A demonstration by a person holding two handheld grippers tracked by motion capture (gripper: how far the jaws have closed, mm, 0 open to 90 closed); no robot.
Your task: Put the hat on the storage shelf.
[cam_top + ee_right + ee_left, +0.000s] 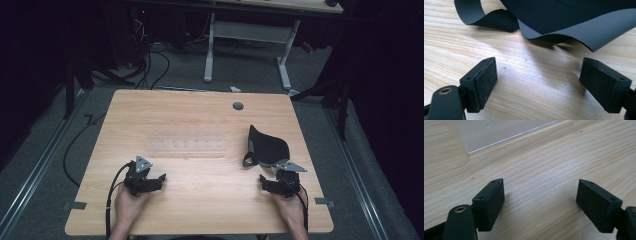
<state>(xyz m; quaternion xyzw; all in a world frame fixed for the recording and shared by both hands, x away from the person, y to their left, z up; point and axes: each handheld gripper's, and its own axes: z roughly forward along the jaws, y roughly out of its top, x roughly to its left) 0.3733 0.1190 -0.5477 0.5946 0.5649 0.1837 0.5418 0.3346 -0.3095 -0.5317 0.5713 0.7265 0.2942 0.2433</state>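
A black fabric piece [267, 146] with a grey underside and a strap loop lies on the right half of the wooden table [200, 115]. My right gripper [280, 175] rests just in front of it, jaws open and nothing between them. In the right gripper view the fabric [574, 15] curls up just beyond the open gripper [539, 80], apart from the pads. My left gripper [148, 172] sits at the front left, open over bare wood. In the left gripper view its jaws [540, 197] stand wide, with a clear plastic sheet [494, 132] lying farther ahead.
The clear plastic sheet [187, 145] lies flat across the table's middle. A round cable hole [238, 106] is near the far edge. Beyond the table stand a white-legged desk [250, 30] and cables on the grey floor [155, 65].
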